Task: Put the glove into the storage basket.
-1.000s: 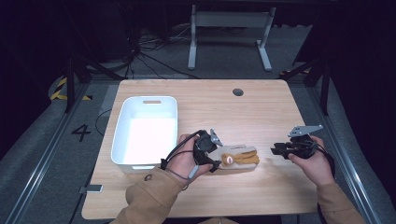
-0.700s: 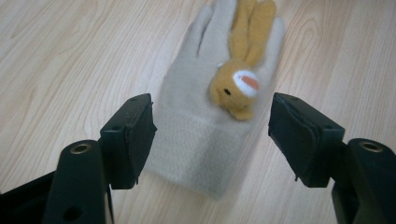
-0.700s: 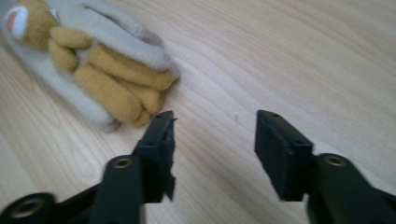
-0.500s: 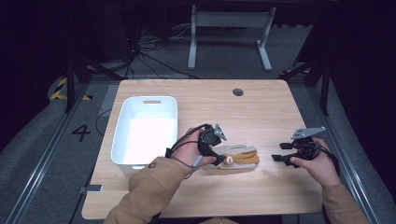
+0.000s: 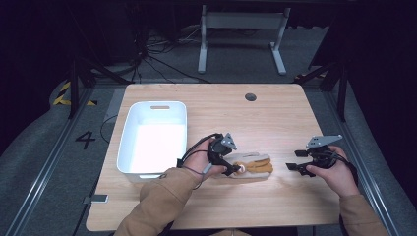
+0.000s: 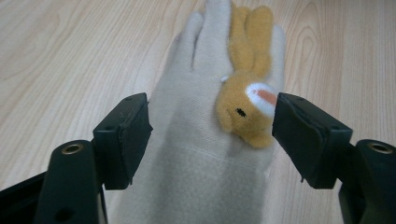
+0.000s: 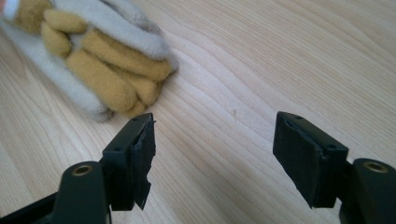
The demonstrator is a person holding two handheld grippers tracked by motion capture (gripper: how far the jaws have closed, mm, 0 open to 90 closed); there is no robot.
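Observation:
A beige glove (image 5: 253, 167) with an orange plush animal (image 6: 247, 107) sewn on its back lies flat on the wooden table (image 5: 275, 118). My left gripper (image 5: 235, 169) points down over the cuff end. Its jaws have just been opening and straddle the glove (image 6: 196, 149) without squeezing it; one pad (image 6: 306, 135) sits beside the plush head. My right gripper (image 5: 293, 162) hovers low to the right of the glove's fingertips (image 7: 107, 70). Its jaws have just been opening too, and now stand wide with bare wood between them (image 7: 212, 140).
A white plastic tub (image 5: 155, 105) stands left of the glove, close to my left forearm. A round cable hole (image 5: 250, 97) sits near the table's far edge. Dark floor, cables and a metal stand lie beyond the table.
My left gripper has come down closer over the glove's cuff end. My right hand has drifted slightly toward the table's near edge.

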